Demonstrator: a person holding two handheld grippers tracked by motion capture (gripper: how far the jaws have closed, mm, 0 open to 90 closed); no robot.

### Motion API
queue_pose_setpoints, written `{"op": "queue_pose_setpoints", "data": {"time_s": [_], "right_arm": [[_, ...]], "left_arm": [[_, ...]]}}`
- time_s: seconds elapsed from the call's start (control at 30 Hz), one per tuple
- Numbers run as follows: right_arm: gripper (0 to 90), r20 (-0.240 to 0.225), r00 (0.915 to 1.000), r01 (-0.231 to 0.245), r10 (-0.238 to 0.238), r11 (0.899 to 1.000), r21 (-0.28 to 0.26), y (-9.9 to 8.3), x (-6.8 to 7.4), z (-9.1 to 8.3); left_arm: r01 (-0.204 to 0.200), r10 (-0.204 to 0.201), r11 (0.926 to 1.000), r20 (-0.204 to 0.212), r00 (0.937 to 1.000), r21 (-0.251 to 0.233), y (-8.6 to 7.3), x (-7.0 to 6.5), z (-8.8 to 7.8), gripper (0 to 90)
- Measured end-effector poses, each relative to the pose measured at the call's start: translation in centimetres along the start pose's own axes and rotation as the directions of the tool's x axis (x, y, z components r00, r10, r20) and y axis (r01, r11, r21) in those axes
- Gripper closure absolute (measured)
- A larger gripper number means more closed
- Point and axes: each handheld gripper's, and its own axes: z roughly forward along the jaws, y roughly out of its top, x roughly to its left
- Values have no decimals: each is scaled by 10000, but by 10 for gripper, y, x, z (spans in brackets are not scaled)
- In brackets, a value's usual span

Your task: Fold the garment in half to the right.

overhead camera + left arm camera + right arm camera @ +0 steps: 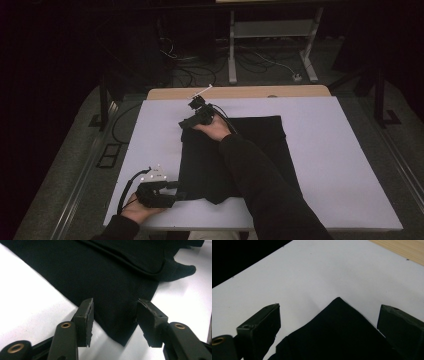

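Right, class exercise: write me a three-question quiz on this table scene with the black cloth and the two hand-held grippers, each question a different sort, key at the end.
1. True or false: the black cloth lies on a white board.
2. Multiple choice: the right gripper is at the cloth's A) far corner B) near corner C) middle.
3. In one word, what part of the cloth sits between the left gripper's pads?

Key
1. True.
2. A; jaws open astride the corner.
3. Corner; the pads stand apart from it.
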Motion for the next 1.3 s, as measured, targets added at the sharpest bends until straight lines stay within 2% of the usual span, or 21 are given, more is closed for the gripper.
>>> {"op": "queue_pose_setpoints", "data": {"time_s": [0.1,0.4,0.53,0.67,0.77,0.87,1.07,1.17,1.27,1.3], "right_arm": [[53,65,10000,-45,45,10000,-1,0,-2,4],[133,370,9992,-138,136,9999,55,4,-3,17],[156,678,9977,-82,67,9997,217,6,-1,24],[227,1087,9940,-172,134,9993,342,6,-1,30],[294,1265,9918,-224,166,9988,446,6,-1,33],[380,1504,9886,-182,98,9983,548,5,-1,35],[632,1722,9848,112,-228,9976,682,5,1,34],[806,1731,9841,249,-396,9960,860,6,2,32],[844,1708,9850,76,-231,9959,904,7,2,28],[846,1705,9847,197,-357,9953,945,8,1,25]], "left_arm": [[160,-160,9999,57,9999,45,1,2,0,510],[202,-203,9998,66,9998,35,4,6,3,632],[311,-311,9995,129,9994,60,5,7,4,706],[231,-233,9996,204,9995,136,7,7,6,781],[263,-268,9994,229,9994,214,8,7,8,834],[331,-338,9992,309,9990,228,9,8,8,850],[353,-362,9991,363,9987,244,10,8,9,862],[352,-361,9991,397,9986,218,11,8,9,865],[345,-352,9992,407,9986,186,12,8,8,867],[355,-362,9992,420,9985,166,12,8,8,868]]}}
